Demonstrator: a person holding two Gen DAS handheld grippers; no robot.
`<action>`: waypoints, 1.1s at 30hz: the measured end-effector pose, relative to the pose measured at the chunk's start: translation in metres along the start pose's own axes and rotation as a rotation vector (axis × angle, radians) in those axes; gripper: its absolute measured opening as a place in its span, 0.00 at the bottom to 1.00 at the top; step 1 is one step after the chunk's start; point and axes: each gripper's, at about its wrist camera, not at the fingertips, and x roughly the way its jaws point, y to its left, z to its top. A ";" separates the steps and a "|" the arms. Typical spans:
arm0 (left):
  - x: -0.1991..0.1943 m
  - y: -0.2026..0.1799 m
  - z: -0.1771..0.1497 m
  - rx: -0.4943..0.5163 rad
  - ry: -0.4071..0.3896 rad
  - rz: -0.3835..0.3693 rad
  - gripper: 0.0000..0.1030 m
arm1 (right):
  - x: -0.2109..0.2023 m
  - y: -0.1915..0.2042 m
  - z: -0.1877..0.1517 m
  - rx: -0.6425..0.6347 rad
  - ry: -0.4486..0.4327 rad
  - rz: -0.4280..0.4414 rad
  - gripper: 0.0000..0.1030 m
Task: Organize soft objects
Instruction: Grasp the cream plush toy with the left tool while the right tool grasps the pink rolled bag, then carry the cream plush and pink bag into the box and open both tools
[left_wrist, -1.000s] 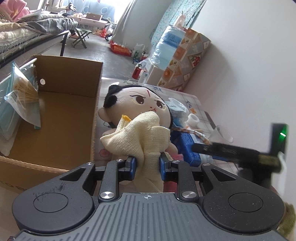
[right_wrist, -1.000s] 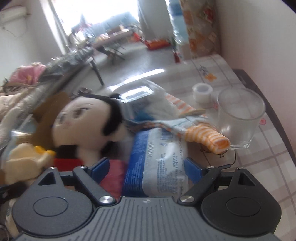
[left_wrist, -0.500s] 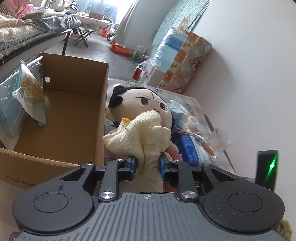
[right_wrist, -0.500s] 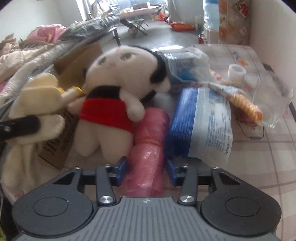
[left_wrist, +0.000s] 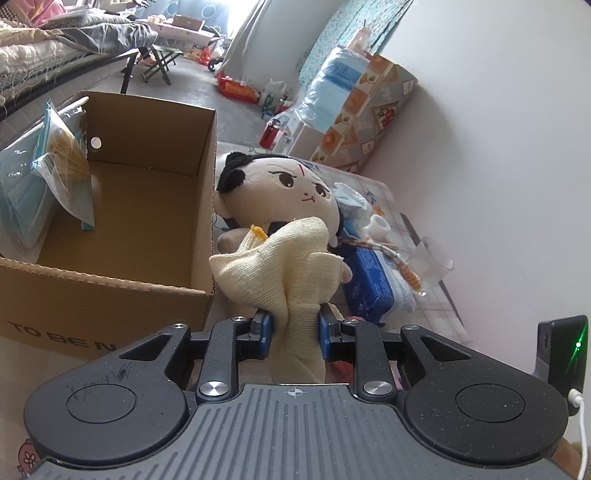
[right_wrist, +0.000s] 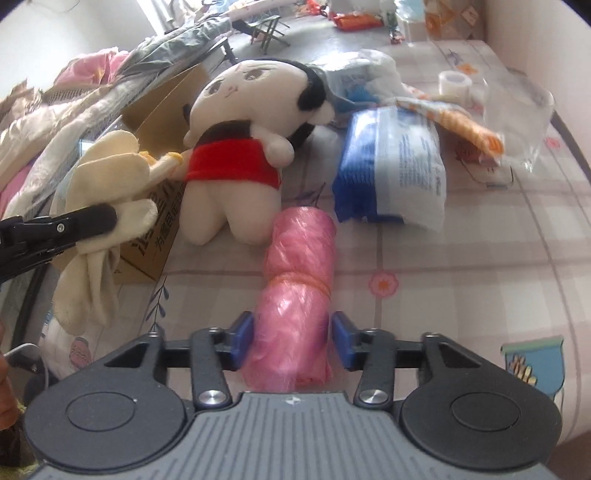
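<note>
A: What is the biggest thing here?

B: The desk, under a checked cloth with flower prints. On its left side stands an open cardboard box; a clear bag of blue packets leans against the box's inner left wall.

A: And the soft things?

B: A plush doll with black hair and a red top lies on the desk just beside the box, its head toward the far end. To its right lies a blue-and-white pack, and across the top of that pack rests an orange-striped cloth in clear wrap. Behind those are a crumpled clear bag, a drinking glass and a small white roll of tape.

A: What does the left gripper have?

B: Its fingers are closed tight on a cream knitted glove, pinched near the middle. The glove bunches up above the blue pads and hangs below them, in the air in front of the doll and just right of the box's near corner. In the right wrist view it hangs at the left edge, off the desk.

A: And the right gripper?

B: A pink plastic roll, tied with a band round its middle, lies on the desk in front of the doll's legs. Its near end sits between the right fingers, which are partly closed, both blue pads at the roll's sides. I cannot tell whether they press it or only touch.
</note>
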 end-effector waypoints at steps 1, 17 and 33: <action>0.000 0.000 0.000 0.000 0.002 0.001 0.22 | 0.002 0.002 0.001 -0.011 -0.008 -0.012 0.56; -0.014 -0.007 -0.009 0.039 0.002 0.023 0.22 | 0.005 -0.015 -0.006 0.105 -0.051 0.049 0.41; -0.107 0.007 0.020 0.041 -0.174 0.025 0.22 | -0.068 0.049 0.016 -0.013 -0.202 0.263 0.41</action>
